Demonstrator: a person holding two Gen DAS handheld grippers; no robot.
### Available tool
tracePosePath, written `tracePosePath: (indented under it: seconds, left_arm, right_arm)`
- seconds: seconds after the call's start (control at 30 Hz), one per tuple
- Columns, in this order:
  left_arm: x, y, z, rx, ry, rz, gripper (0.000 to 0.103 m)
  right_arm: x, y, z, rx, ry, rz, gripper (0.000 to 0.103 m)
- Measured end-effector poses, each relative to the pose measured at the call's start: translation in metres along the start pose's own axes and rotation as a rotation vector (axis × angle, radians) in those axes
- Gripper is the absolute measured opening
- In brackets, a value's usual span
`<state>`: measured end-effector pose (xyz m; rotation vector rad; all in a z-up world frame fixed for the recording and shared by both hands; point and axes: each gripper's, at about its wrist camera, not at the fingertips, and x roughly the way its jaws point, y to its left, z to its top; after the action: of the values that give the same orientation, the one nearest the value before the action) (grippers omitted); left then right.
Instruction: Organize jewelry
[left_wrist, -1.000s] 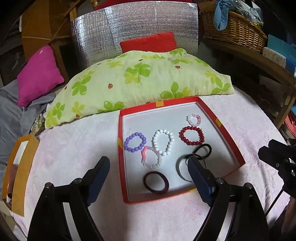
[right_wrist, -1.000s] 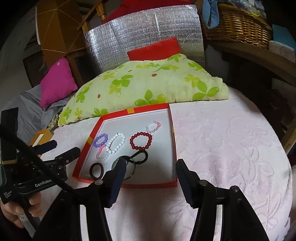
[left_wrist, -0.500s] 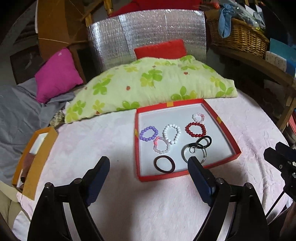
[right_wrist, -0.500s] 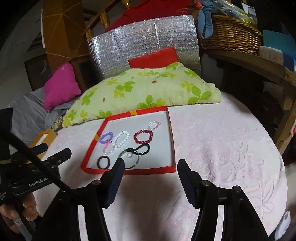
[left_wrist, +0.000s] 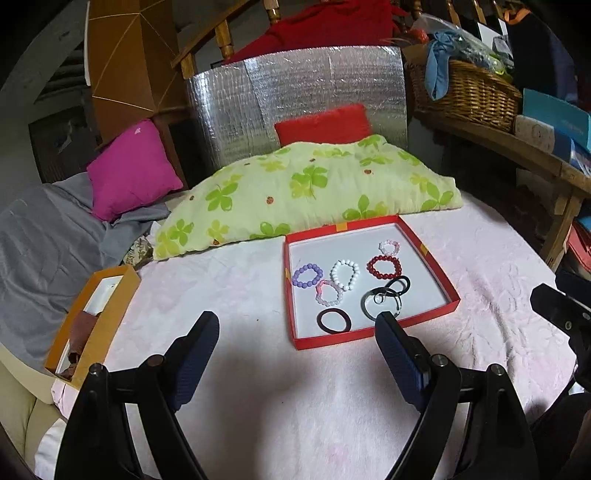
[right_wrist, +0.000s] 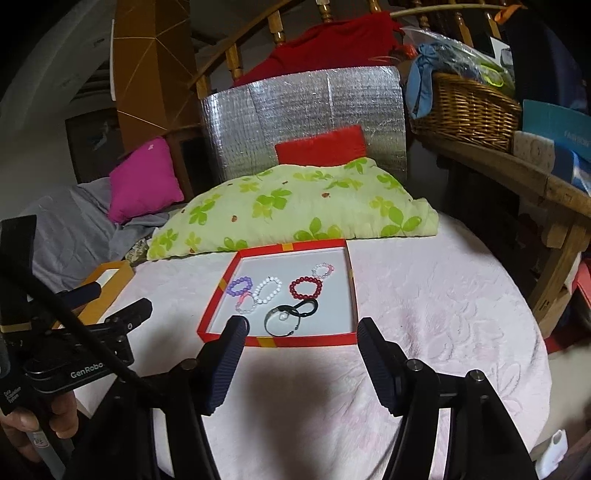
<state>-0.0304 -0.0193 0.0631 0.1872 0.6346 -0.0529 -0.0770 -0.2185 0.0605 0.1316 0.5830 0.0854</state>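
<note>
Bracelets of purple (left_wrist: 307, 275), white (left_wrist: 345, 274) and dark red beads (left_wrist: 384, 266) were laid with black hair ties (left_wrist: 391, 290) inside the red tray (left_wrist: 369, 333), which was set on the pink quilted bedcover (left_wrist: 236, 288). Compared with a second earlier, both grippers had been drawn back from the tray, so nothing was judged sorted yet. The left gripper (left_wrist: 295, 345) and right gripper (right_wrist: 301, 341) were held wide apart and empty. An orange box (left_wrist: 110, 295) was placed at the left edge. Beyond, a clover-print pillow (left_wrist: 314, 192), a magenta cushion (left_wrist: 135, 168), a silver foil panel (left_wrist: 295, 99) and a wicker basket (left_wrist: 465, 96) were seen.
</note>
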Motion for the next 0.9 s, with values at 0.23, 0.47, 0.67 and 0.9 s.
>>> tracePosePath:
  seconds: [0.23, 0.47, 0.67, 0.9]
  left_arm:
    - [-0.023, 0.010, -0.005, -0.020, -0.012, 0.034, 0.087]
    - [-0.043, 0.016, -0.013, -0.035, -0.020, 0.020, 0.087]
    - [-0.058, 0.015, -0.018, -0.025, -0.030, 0.015, 0.087]
    - [-0.070, 0.019, -0.025, -0.037, -0.034, 0.023, 0.087]
  right_arm:
    - [-0.019, 0.014, 0.000, -0.009, 0.008, -0.001, 0.068]
    - [-0.035, 0.026, -0.004, -0.024, 0.005, -0.007, 0.071]
    - [-0.045, 0.030, -0.009, -0.023, 0.008, -0.004, 0.071]
    - [-0.053, 0.026, -0.013, 0.003, 0.013, -0.007, 0.072]
